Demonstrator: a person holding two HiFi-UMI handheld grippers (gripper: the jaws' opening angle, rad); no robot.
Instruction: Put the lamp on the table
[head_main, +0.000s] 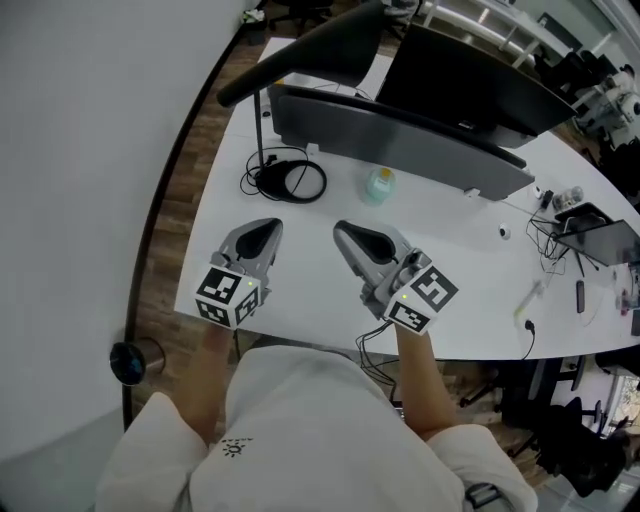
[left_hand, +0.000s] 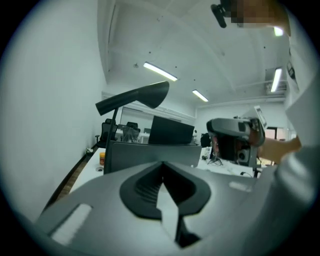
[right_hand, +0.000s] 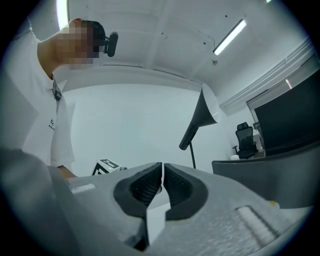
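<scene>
- Lamp (head_main: 300, 50) stands at the far left of the table (head_main: 300, 300). Its dark head reaches out over the monitor (head_main: 470, 80), and its thin pole comes down beside a cable coil (head_main: 292, 180).
- Lamp is well apart from both grippers; neither touches it.
- Left gripper (head_main: 266, 224) is at the near edge of the table, left of the right one, pointing away from the person.
- Left gripper view: jaws (left_hand: 162, 163) fully together, pads meeting, nothing between them. The lamp (left_hand: 137, 97) shows ahead and above.
- Right gripper (head_main: 342, 229) is at the near edge too, beside the left one, angled toward the far left.
- Right gripper view: jaws (right_hand: 163, 164) all but together, with only a hairline slit and nothing in it. The lamp (right_hand: 202, 120) shows ahead against the white wall.
- Small greenish bottle (head_main: 379, 184) sits on the table beyond the right gripper, not touched.
- Both grippers are empty; the person's hands hold them from behind the marker cubes.
</scene>
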